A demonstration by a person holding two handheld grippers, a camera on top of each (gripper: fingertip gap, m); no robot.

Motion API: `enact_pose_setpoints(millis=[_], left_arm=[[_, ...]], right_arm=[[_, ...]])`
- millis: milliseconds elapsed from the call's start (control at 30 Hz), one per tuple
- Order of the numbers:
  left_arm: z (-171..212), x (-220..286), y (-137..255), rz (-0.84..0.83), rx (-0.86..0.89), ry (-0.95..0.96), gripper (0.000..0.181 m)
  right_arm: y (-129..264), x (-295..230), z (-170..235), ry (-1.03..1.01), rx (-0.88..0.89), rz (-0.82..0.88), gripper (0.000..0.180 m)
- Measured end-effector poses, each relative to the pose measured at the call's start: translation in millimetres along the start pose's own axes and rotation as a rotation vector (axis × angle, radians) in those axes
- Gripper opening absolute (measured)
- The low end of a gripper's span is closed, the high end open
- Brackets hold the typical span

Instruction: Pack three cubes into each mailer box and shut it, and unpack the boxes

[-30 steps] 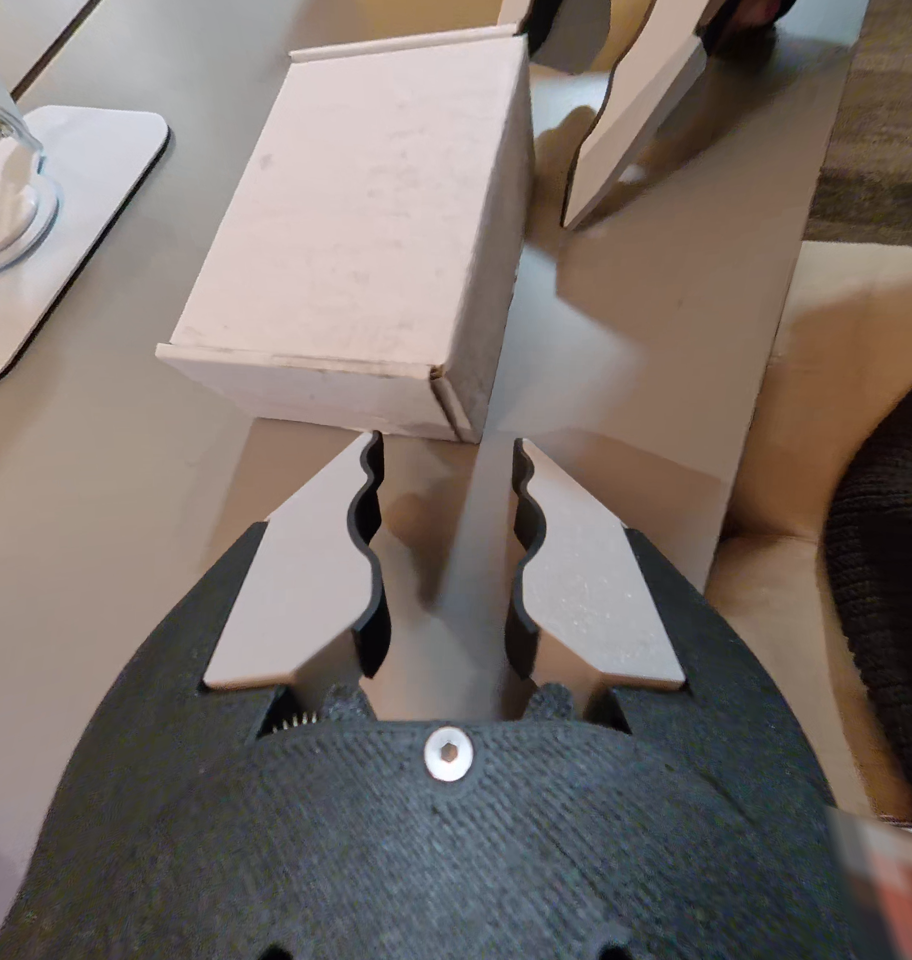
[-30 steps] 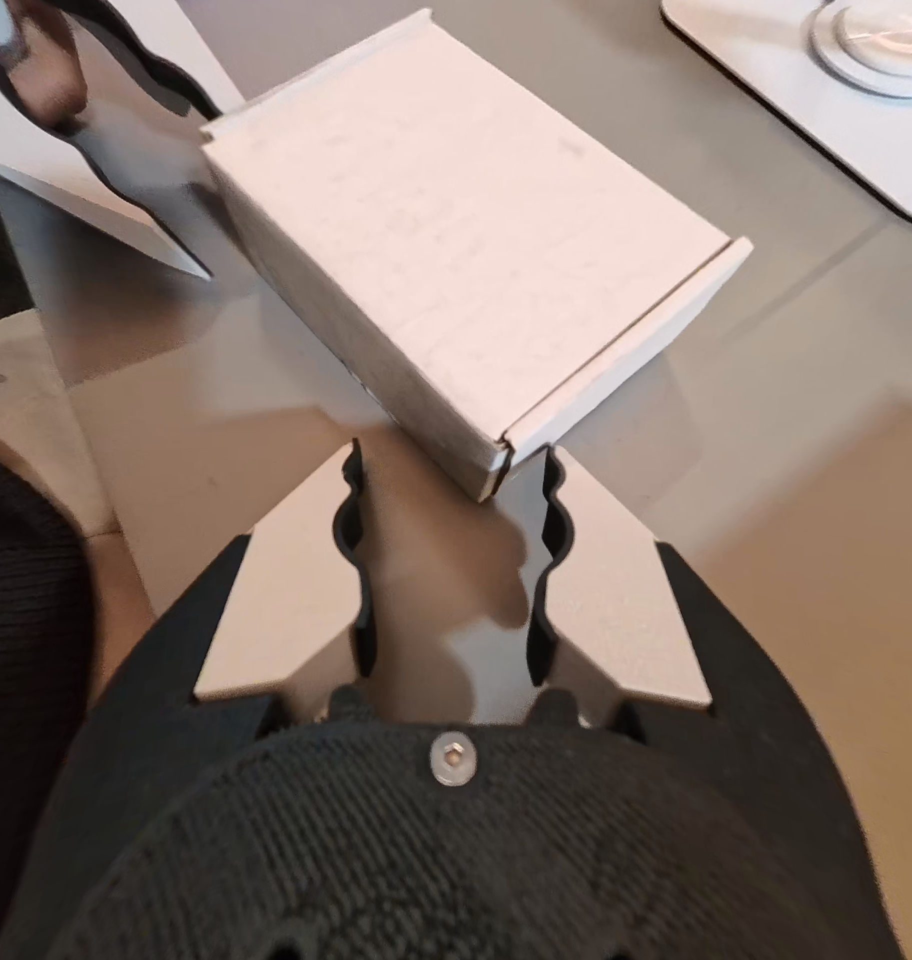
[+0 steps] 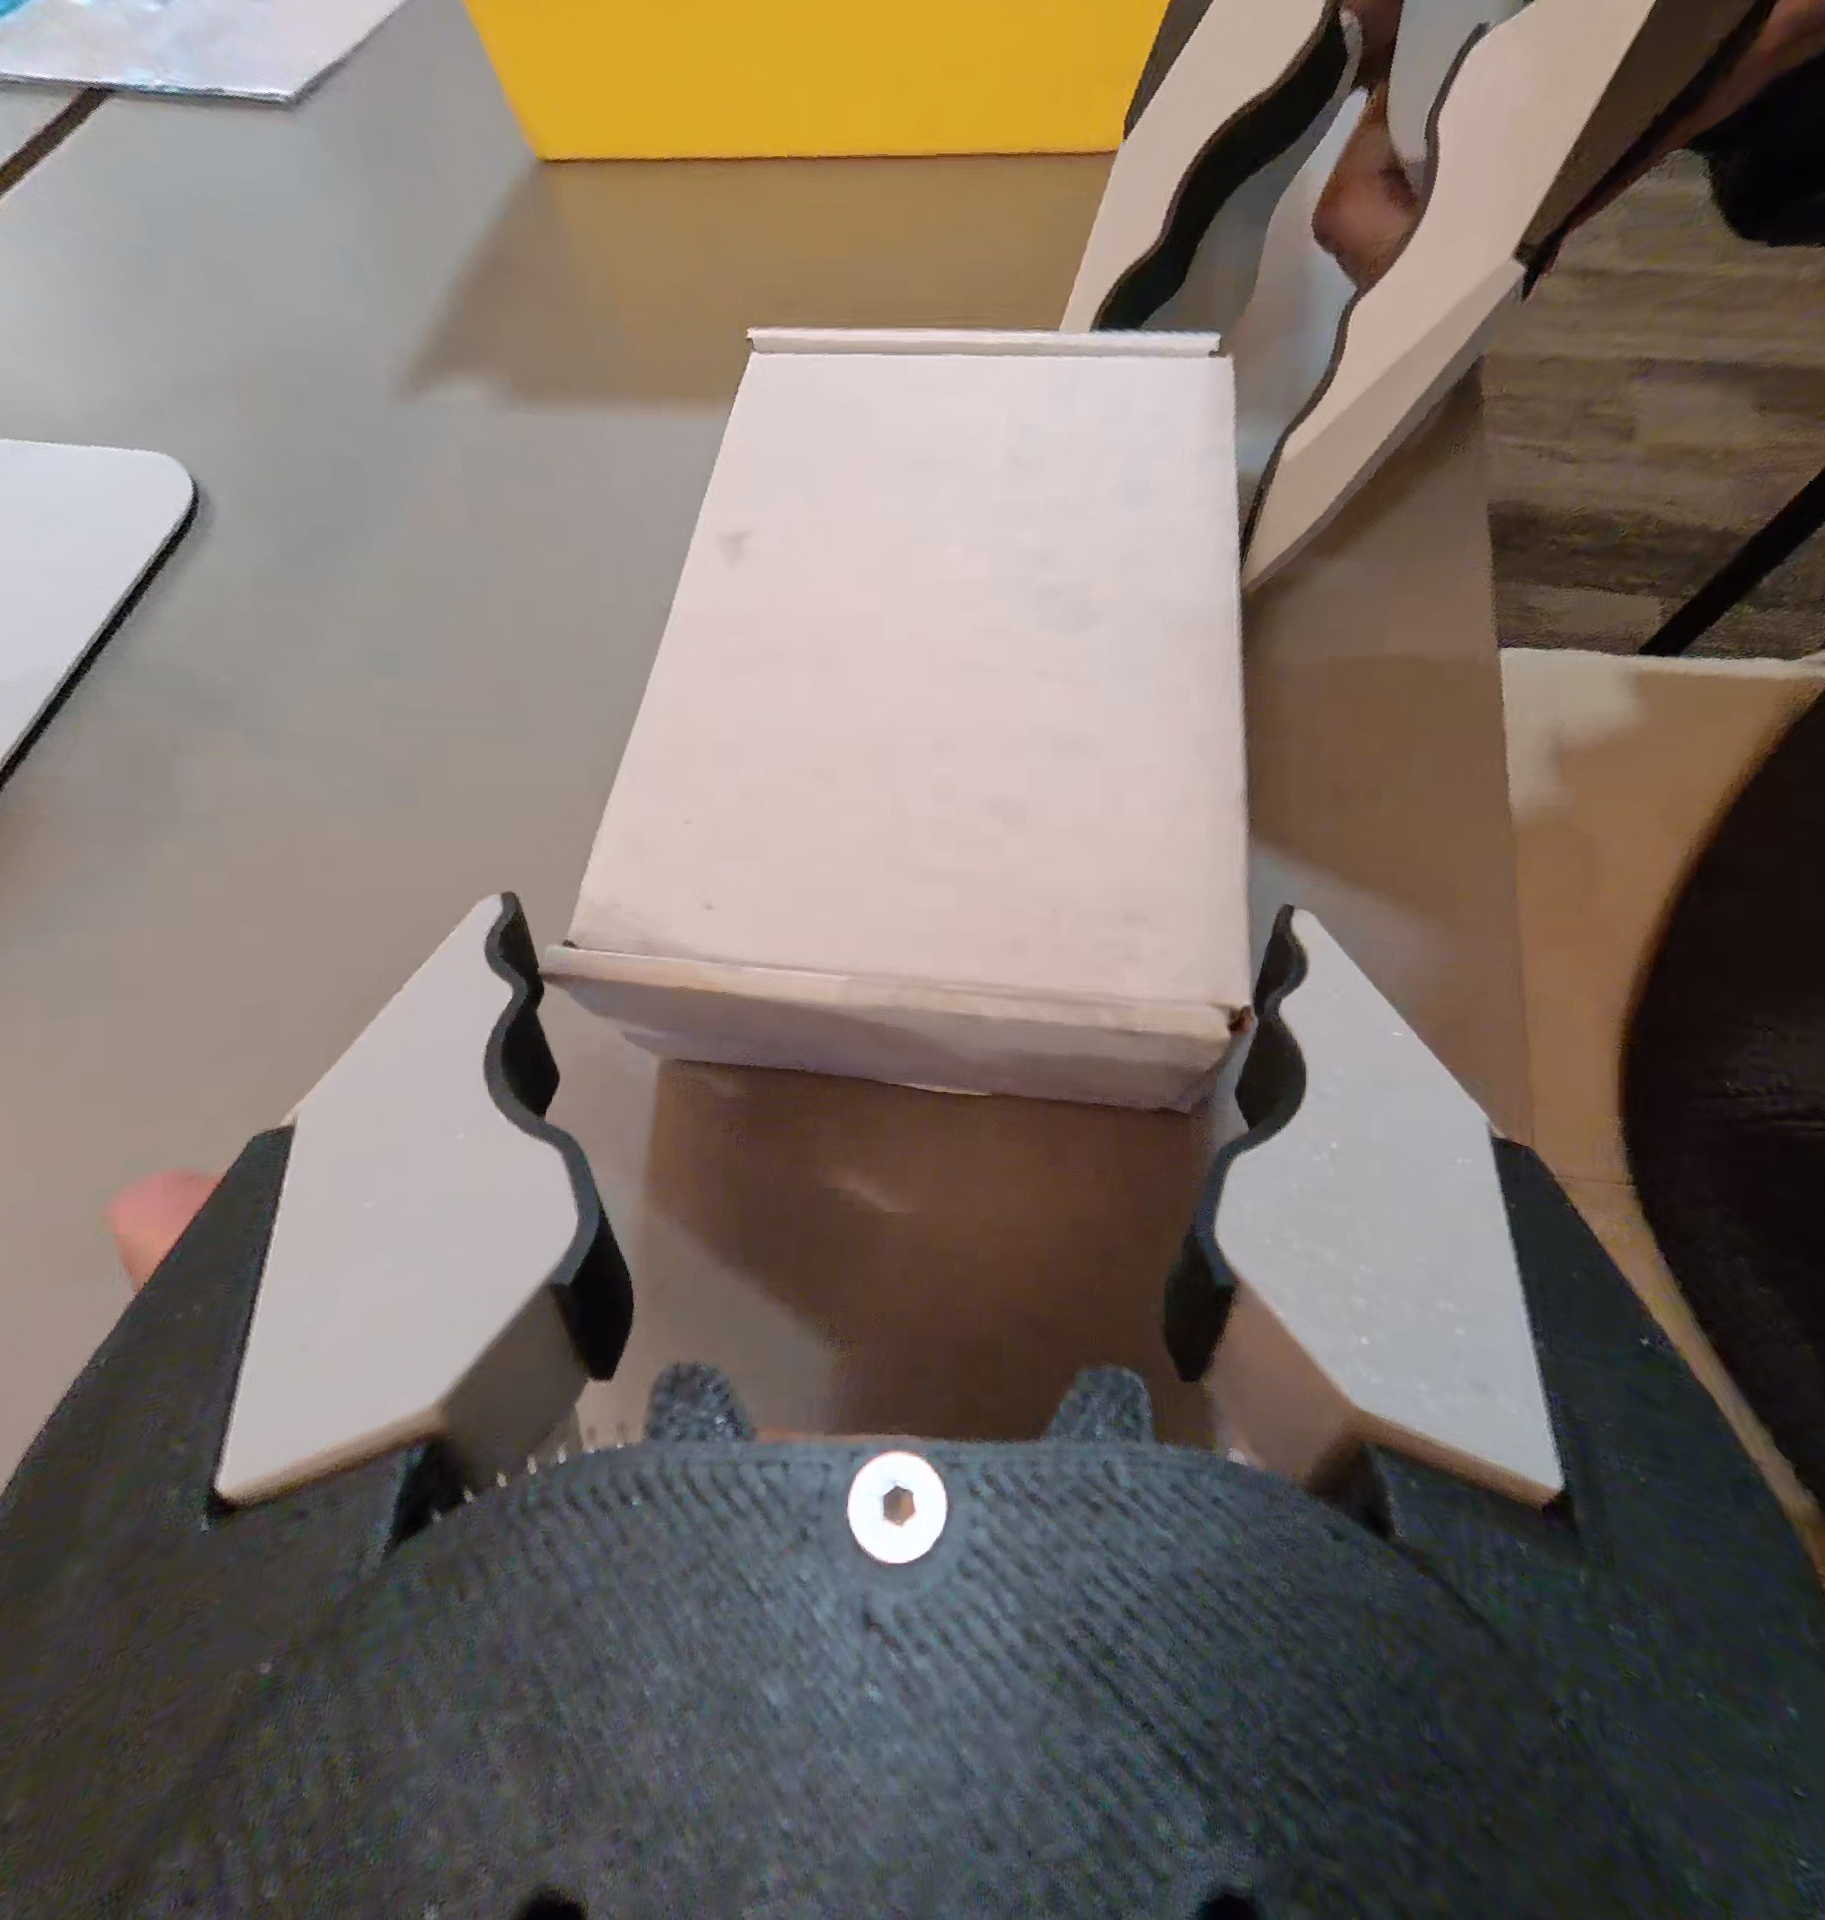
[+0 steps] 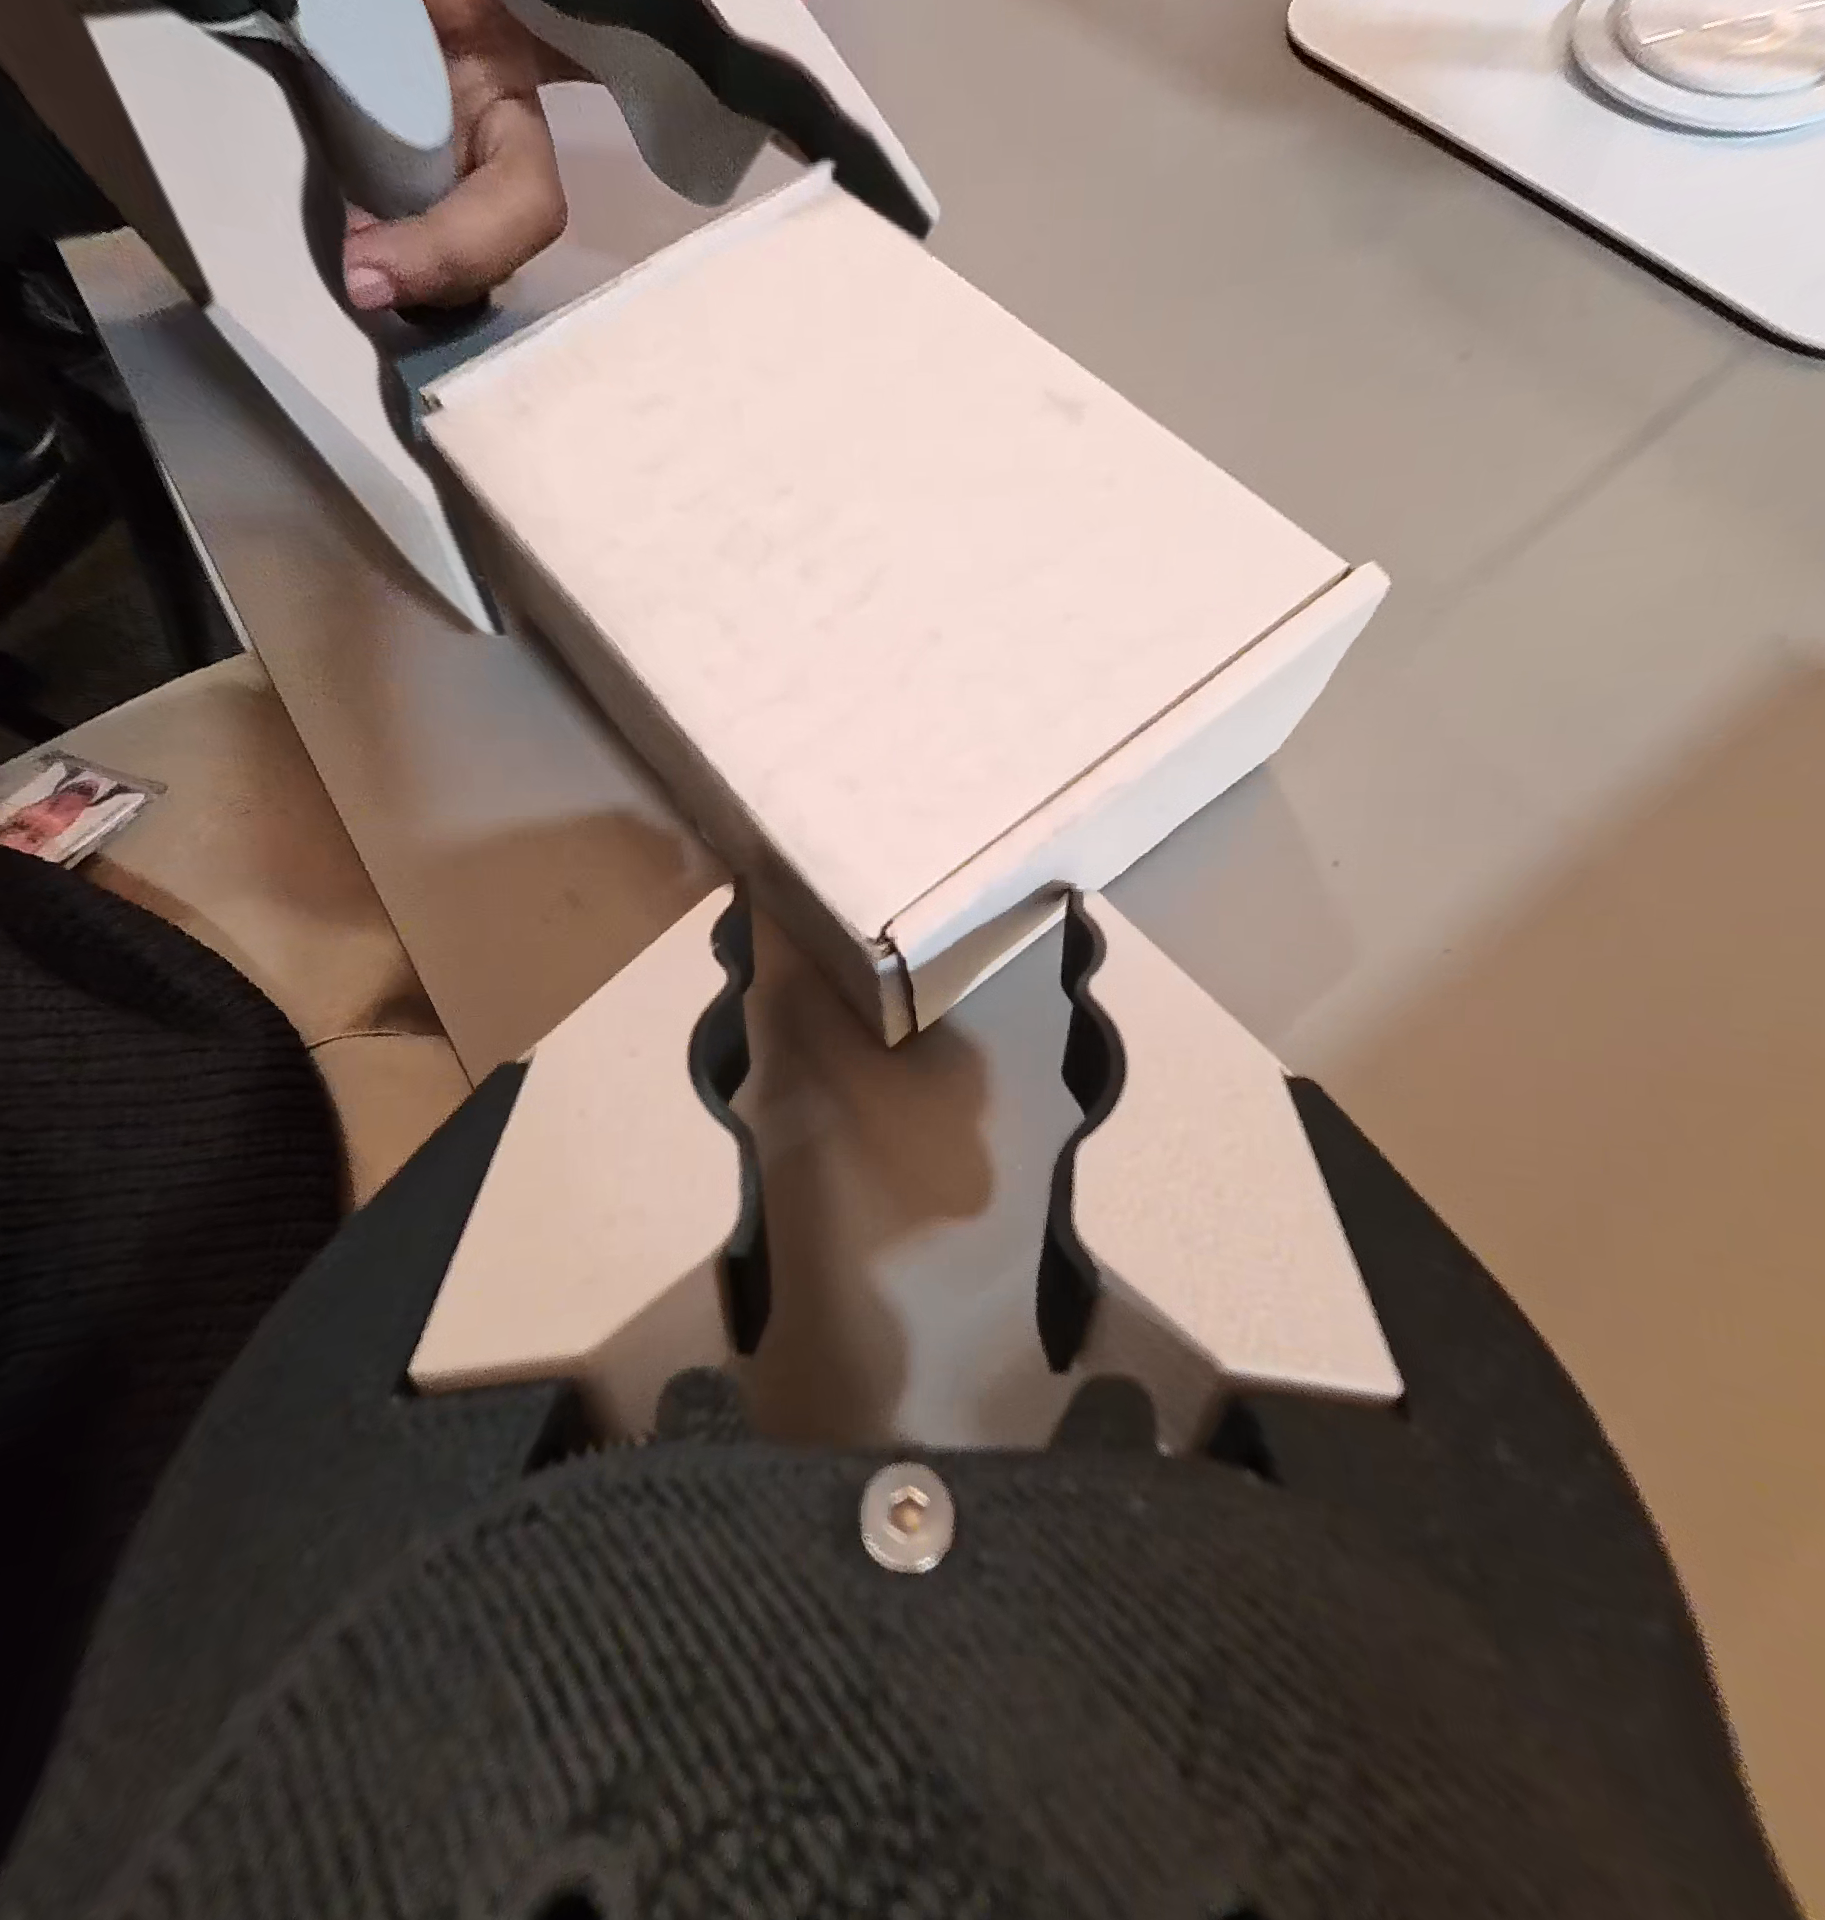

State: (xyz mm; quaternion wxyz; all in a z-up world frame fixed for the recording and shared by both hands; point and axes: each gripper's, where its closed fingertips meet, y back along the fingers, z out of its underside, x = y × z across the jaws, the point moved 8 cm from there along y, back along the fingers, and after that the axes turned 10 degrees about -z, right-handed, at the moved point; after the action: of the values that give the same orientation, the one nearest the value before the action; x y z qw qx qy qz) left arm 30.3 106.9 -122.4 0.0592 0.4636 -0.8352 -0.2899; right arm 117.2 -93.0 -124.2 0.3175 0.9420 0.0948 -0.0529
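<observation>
A closed white mailer box [image 3: 939, 675] lies on the grey table [image 3: 316, 727]. My left gripper [image 3: 897, 920] is wide open, with its fingertips on either side of the box's near end. In the right wrist view the box [image 4: 887, 582] lies diagonally, and its near corner sits between the tips of my open right gripper [image 4: 903, 914]. The left gripper's fingers [image 4: 295, 416] straddle the box's far end there. The right gripper's fingers [image 3: 1386, 395] show beside the box's far right corner in the left wrist view. No cubes are in view.
A yellow box [image 3: 825, 73] stands at the back of the table. A white pad [image 4: 1614, 208] with a clear round dish lies off to the side; it also shows in the left wrist view [image 3: 46, 582]. The table edge and a beige seat [image 3: 1656, 831] are close by.
My left gripper has opened much wider and moved up to straddle the box's end. My right gripper stays at the box's corner, slightly closer.
</observation>
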Motion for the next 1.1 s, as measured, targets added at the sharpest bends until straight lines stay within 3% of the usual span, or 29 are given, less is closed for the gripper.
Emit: enact_pose_setpoints(millis=[200, 400, 567, 667, 733, 833, 967, 1100], left_arm=[[-1, -2, 0, -0.010, -0.017, 0.053, 0.133], [-11, -13, 2, 0.037, -0.045, 0.329, 0.132], [-16, -17, -1, 0.044, -0.091, 0.439, 0.132], [-18, -12, -1, 0.065, -0.092, 0.420, 0.132], [-20, -8, 0, 0.054, -0.091, 0.393, 0.132], [-23, -10, 7, 0.010, -0.041, 0.384, 0.131], [-37, -26, 34, -0.044, 0.126, 0.480, 0.125], [-35, -40, 56, -0.099, 0.186, 0.522, 0.119]], right_arm=[[12, 2, -11, 0.074, 0.081, 0.098, 0.073], [25, -36, -39, 0.680, 0.094, 0.424, 0.081], [-19, -54, -39, 1.065, -0.190, 0.527, 0.090], [-39, -50, -42, 1.160, -0.321, 0.575, 0.090], [-46, -47, -43, 1.211, -0.385, 0.577, 0.062], [-43, -45, -49, 1.210, -0.365, 0.593, 0.060], [-10, -31, -65, 1.250, -0.366, 0.744, 0.060], [54, -2, -84, 1.195, -0.343, 0.907, 0.060]])
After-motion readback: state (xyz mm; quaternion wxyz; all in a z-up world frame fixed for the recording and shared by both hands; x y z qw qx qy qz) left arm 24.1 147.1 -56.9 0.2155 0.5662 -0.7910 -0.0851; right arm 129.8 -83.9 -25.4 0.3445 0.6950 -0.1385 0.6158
